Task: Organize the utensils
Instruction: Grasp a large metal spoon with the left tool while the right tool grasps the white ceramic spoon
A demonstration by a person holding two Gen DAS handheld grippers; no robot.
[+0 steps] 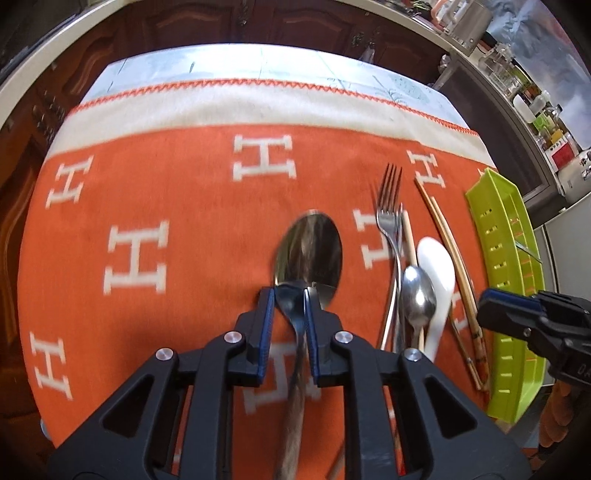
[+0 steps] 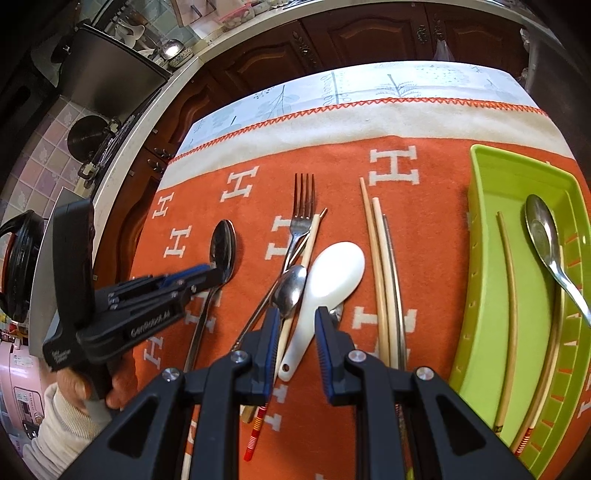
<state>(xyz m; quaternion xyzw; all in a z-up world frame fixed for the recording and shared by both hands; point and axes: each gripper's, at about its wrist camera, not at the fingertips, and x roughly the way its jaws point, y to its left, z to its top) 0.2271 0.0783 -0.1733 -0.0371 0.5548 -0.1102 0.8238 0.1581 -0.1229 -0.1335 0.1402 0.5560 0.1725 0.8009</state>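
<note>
My left gripper (image 1: 289, 295) is shut on the neck of a large metal spoon (image 1: 308, 251), also seen in the right wrist view (image 2: 222, 245), over the orange cloth (image 1: 184, 192). My right gripper (image 2: 295, 317) is open, its jaws either side of the handle of a white ceramic spoon (image 2: 332, 269). Beside it lie a small metal spoon (image 2: 291, 290), a fork (image 2: 303, 206) and several chopsticks (image 2: 380, 266). The green tray (image 2: 480, 288) at the right holds a metal spoon (image 2: 543, 236) and chopsticks (image 2: 511, 295).
Dark wooden cabinets (image 2: 351, 33) and a counter edge run behind the table. Kitchen jars and appliances (image 1: 535, 110) stand at the far right in the left wrist view. A pale floral tablecloth (image 2: 369, 85) shows beyond the orange cloth.
</note>
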